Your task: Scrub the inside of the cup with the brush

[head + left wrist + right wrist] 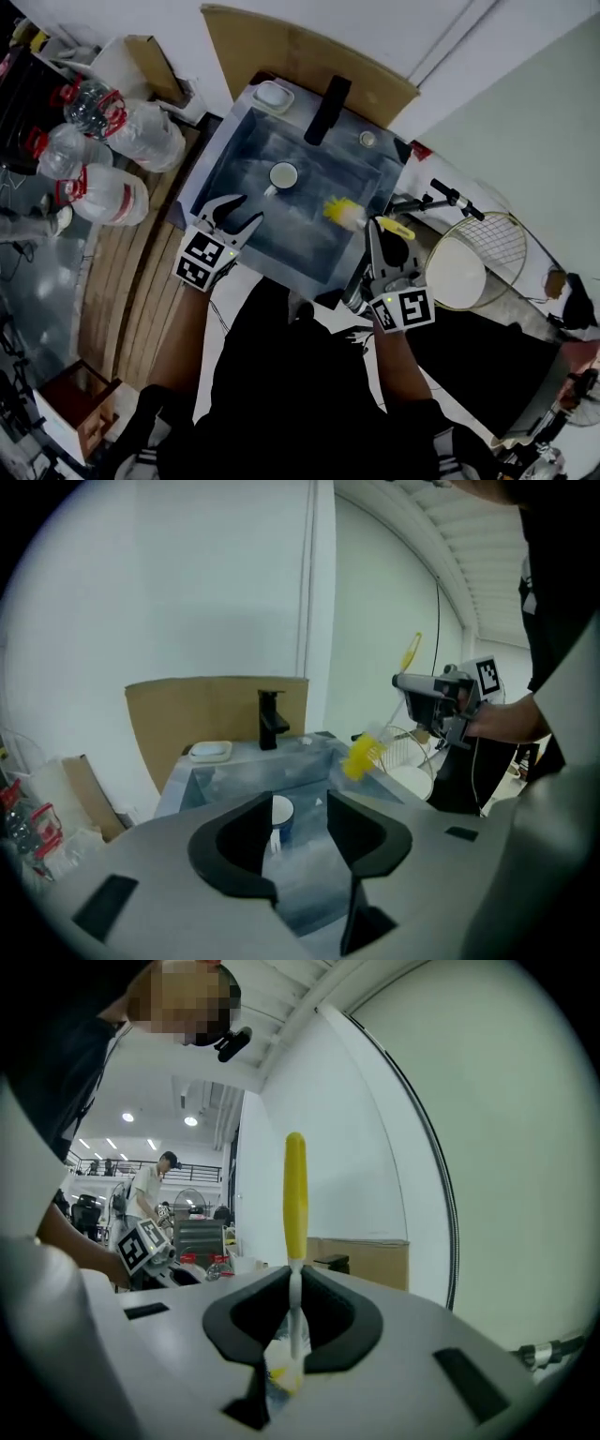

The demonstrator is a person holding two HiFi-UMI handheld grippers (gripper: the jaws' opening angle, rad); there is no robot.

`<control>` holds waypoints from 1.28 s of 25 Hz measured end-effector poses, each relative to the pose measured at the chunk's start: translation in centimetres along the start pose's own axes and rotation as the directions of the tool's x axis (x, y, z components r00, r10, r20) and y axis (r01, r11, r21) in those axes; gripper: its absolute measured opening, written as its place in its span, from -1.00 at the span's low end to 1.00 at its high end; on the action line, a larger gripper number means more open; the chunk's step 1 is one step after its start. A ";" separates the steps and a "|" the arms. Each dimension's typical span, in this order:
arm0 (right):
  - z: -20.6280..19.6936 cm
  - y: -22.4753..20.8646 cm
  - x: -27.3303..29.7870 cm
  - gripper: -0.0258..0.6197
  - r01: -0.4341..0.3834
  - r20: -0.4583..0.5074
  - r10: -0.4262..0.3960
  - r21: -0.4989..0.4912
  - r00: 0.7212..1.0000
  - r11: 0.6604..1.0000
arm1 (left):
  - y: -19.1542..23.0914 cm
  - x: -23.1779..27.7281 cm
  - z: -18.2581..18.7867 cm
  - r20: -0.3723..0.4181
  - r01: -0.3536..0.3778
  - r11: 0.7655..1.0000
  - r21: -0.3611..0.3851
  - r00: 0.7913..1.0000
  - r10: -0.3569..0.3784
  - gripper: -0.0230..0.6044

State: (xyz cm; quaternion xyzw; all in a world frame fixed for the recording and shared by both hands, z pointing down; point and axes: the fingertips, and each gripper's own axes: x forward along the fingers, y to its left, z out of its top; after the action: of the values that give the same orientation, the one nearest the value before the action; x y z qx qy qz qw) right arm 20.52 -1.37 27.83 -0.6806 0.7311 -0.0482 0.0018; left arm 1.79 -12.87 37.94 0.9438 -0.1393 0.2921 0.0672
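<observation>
1. Grey sink basin holds one white ceramic cup, upright, mouth up.
2. Left claw hangs spread and empty, near the cup.
3. Right claw pinches the yellow-bristled brush by its stem, bristles over the basin.

Bright, even indoor light (ceiling lamps glare at far left); gripper views bend and darken at edges.

Cup half behind a jaw of the left tool
</observation>
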 end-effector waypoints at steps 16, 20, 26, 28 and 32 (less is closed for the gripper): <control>-4.6 0.1 12.2 -0.79 -0.104 -0.023 0.103 -0.059 0.994 0.993 | 4.1 15.6 -11.9 -0.393 0.125 0.990 0.072 0.916 -0.087 -0.32; -5.6 1.5 13.3 -0.79 -0.215 -0.006 0.215 -0.035 0.977 0.976 | 4.2 16.8 -12.8 -0.408 0.117 0.992 0.037 0.909 -0.092 -0.42; -7.7 4.8 16.0 -0.79 -0.381 -0.004 0.382 -0.091 0.924 0.920 | 4.4 16.8 -13.0 -0.403 0.123 0.992 -0.002 0.908 -0.113 -0.66; -8.2 5.8 16.3 -0.79 -0.435 -0.010 0.436 -0.097 0.900 0.895 | 4.3 16.8 -13.1 -0.400 0.119 0.993 -0.016 0.909 -0.116 -0.67; -10.3 8.1 17.3 -0.79 -0.549 -0.110 0.540 -0.068 0.834 0.833 | 4.3 16.8 -13.1 -0.389 0.106 0.993 -0.043 0.914 -0.115 -0.68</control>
State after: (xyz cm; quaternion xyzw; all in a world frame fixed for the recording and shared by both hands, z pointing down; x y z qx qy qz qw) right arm 10.48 -17.38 38.63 -0.4409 0.8954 -0.0395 -0.0488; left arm 6.80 -18.01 58.48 0.8722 -0.0727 0.4687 0.1201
